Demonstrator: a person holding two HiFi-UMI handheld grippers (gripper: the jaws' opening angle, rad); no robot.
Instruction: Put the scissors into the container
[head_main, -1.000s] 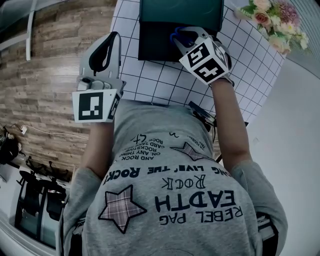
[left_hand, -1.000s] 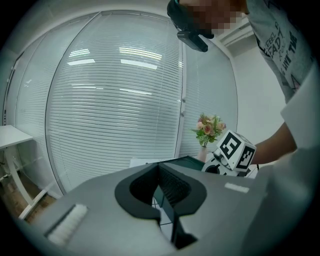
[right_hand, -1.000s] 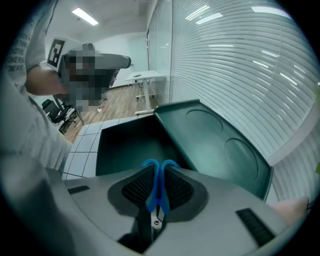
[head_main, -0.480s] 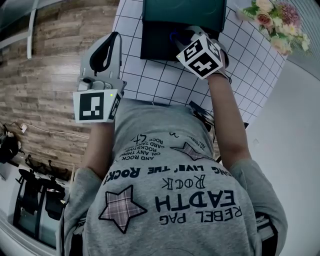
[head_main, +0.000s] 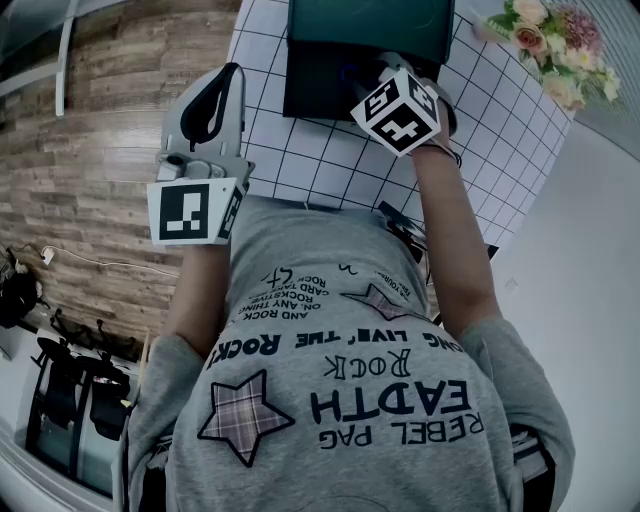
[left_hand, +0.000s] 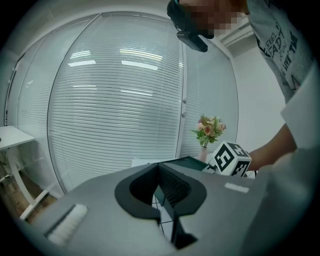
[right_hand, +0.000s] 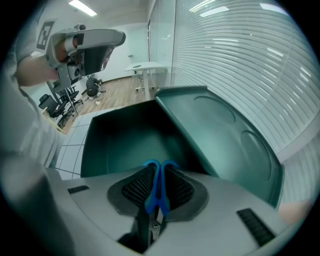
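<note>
- The right tool (right_hand: 157, 175) is clenched on the scissors (right_hand: 152, 197), pads pressing their blue handles from both sides.
- The scissors' long axis runs along the tool's own line, blue loops leading; the blades are hard to make out.
- The open container (right_hand: 90, 145) lies straight ahead and below the tool, its raised lid (right_hand: 220, 135) to the right, so release looks close.
- The left tool (left_hand: 160, 192) is released and empty, well back from the container, over the worktop (head_main: 330, 165) edge.
- In the head view the marker cube (head_main: 397, 108) hides the scissors.
</note>
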